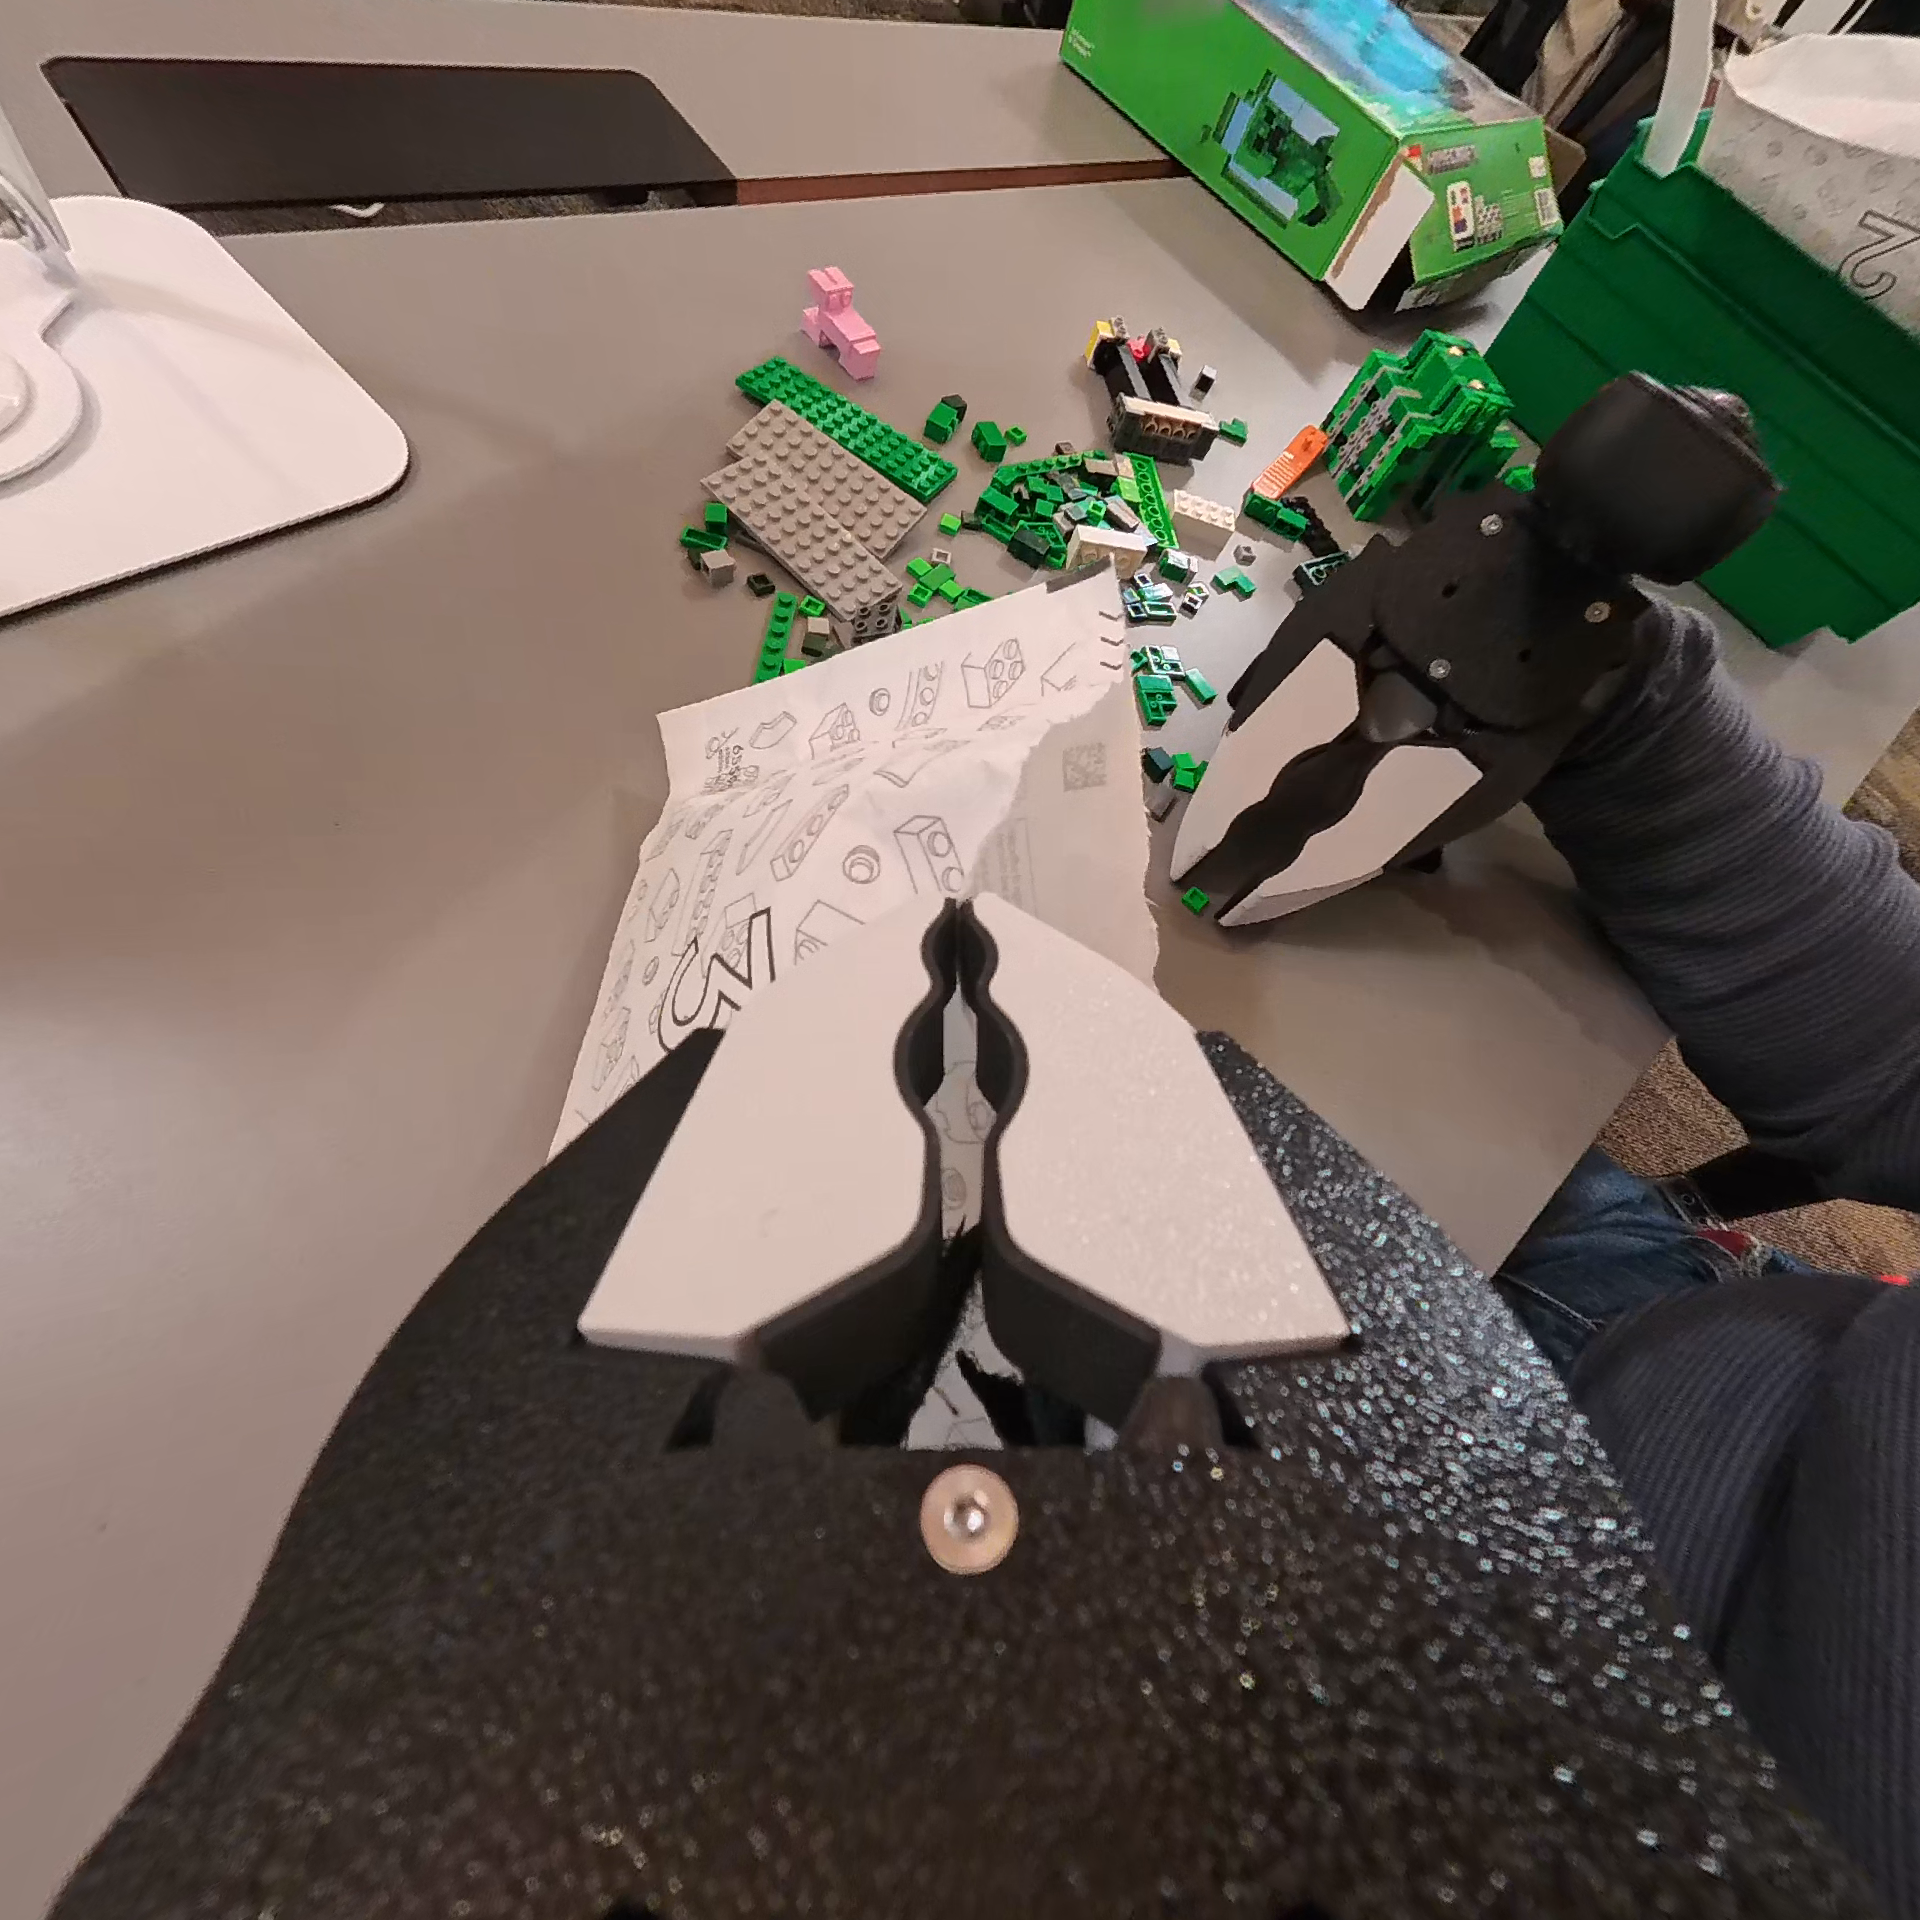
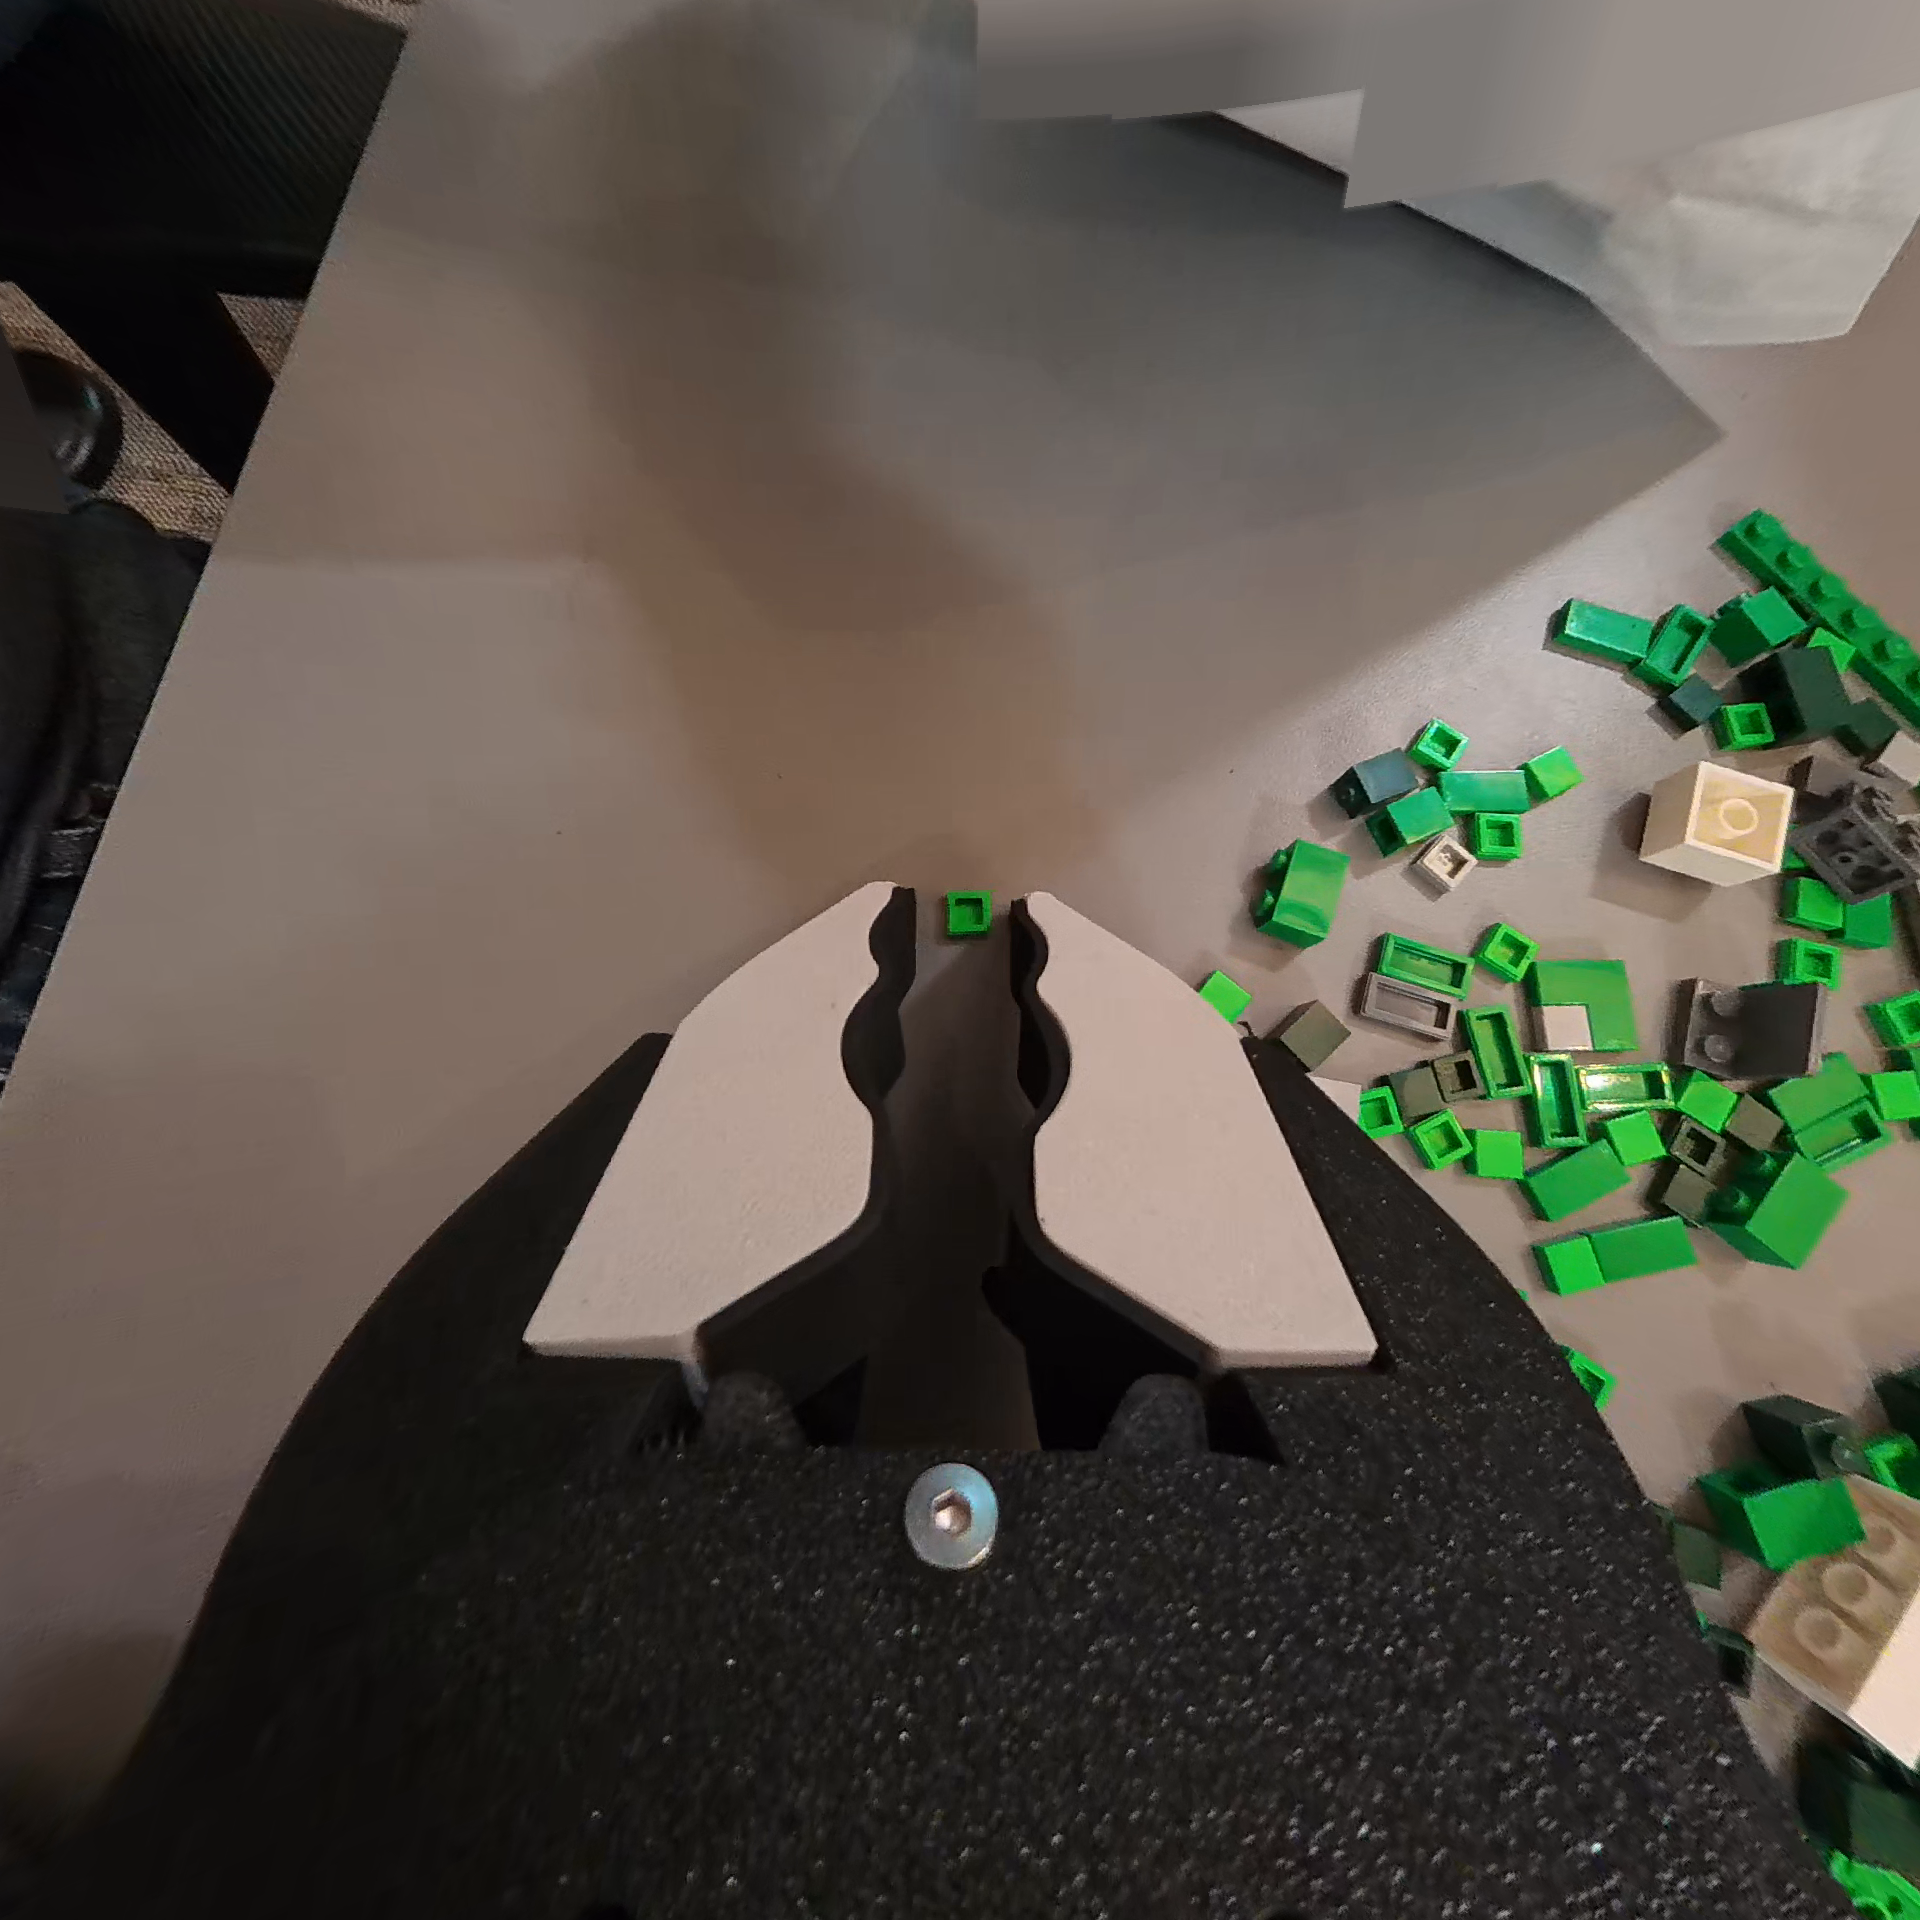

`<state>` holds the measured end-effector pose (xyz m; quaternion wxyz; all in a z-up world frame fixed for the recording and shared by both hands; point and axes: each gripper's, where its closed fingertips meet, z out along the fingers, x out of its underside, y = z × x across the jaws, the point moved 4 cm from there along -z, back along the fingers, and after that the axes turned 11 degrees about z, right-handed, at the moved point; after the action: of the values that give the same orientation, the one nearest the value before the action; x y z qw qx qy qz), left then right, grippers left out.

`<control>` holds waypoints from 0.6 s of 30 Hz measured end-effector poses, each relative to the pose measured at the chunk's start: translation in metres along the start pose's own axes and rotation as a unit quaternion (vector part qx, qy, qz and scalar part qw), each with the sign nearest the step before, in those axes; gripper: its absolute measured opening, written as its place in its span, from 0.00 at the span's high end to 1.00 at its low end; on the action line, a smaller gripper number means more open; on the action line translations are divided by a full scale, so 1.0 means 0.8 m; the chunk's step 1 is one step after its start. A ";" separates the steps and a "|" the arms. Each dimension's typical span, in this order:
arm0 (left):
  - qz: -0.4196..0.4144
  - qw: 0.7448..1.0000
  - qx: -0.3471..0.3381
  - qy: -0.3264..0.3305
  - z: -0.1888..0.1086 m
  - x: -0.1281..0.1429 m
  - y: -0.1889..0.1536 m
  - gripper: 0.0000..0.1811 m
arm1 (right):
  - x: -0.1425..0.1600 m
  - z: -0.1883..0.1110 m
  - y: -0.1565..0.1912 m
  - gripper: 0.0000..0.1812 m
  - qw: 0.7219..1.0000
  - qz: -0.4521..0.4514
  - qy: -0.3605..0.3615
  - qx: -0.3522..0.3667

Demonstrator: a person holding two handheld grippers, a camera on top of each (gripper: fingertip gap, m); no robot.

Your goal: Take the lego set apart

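A grey counter (image 1: 312,831) carries everything. A torn white paper sheet (image 1: 831,821) printed with line drawings lies flat on it, directly under and ahead of the left tongs (image 1: 961,909). Far ahead and to the left of them sits a white flat stand base (image 1: 177,416) with rounded corners, and beyond it a dark rectangular panel (image 1: 395,125) is set into the counter. Far ahead to the right lies a green cardboard box (image 1: 1309,135) with an open end flap, and beside it, further right, stands a green plastic bin (image 1: 1714,343) holding a white bag (image 1: 1829,135).
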<state>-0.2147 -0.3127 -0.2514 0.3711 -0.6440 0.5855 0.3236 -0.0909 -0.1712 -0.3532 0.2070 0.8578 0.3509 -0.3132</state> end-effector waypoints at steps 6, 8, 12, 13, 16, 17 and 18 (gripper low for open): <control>0.001 1.000 0.000 0.001 0.000 0.000 -0.001 1.00 | 0.000 0.000 0.000 0.93 1.000 -0.013 0.014 0.022; 0.001 1.000 0.000 0.001 0.001 0.000 -0.001 1.00 | -0.001 0.000 -0.001 0.95 0.999 -0.016 0.014 0.030; 0.002 1.000 0.001 0.002 0.001 0.000 -0.001 1.00 | 0.000 0.000 -0.002 0.96 0.999 -0.017 0.011 0.031; 0.002 1.000 0.001 0.002 0.001 0.000 -0.002 1.00 | 0.000 0.000 -0.003 0.96 0.999 -0.017 0.011 0.031; 0.003 1.000 0.002 0.001 0.001 -0.001 -0.002 1.00 | -0.001 0.000 -0.003 0.96 0.999 -0.020 0.011 0.032; 0.003 1.000 0.002 0.001 0.001 -0.001 -0.002 1.00 | -0.001 0.000 -0.002 0.96 0.999 -0.021 0.011 0.032; 0.003 1.000 0.002 0.001 0.001 -0.001 -0.003 1.00 | -0.001 0.000 -0.003 0.96 0.999 -0.021 0.011 0.032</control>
<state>-0.2127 -0.3114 -0.2512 0.3706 -0.6421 0.5885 0.3226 -0.0926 -0.1701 -0.3532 0.1694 0.8598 0.3610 -0.3190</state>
